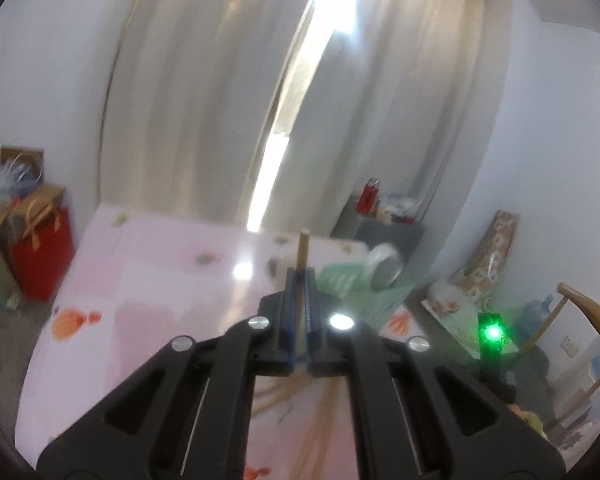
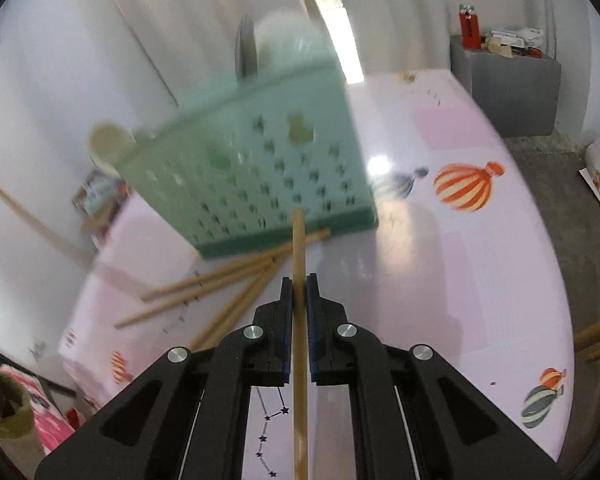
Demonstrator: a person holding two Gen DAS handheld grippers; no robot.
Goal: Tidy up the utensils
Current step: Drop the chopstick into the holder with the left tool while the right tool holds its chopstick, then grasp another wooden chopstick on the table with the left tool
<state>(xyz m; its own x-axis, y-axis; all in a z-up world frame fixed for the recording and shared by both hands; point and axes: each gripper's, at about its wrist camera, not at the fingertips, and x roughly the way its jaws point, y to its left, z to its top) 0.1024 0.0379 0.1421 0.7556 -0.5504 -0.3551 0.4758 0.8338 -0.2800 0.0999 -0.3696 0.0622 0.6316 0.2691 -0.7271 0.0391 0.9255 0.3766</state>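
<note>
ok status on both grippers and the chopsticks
Left gripper shut on one chopstick. Right gripper shut on another chopstick. Loose chopsticks beside green basket.

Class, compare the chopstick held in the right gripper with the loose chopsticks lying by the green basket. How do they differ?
The held chopstick is clamped in the right gripper; the loose chopsticks lie free on the table. The held one points at the green basket; the loose ones fan out, crossing. All look like plain wood.

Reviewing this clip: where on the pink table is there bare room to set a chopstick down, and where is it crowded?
Bare: the tablecloth right of the green basket, between it and the table's right edge, with printed balloons only. Crowded: the loose chopsticks fanned at the basket's base, left of the right gripper, which holds a chopstick. The left gripper holds another.
</note>
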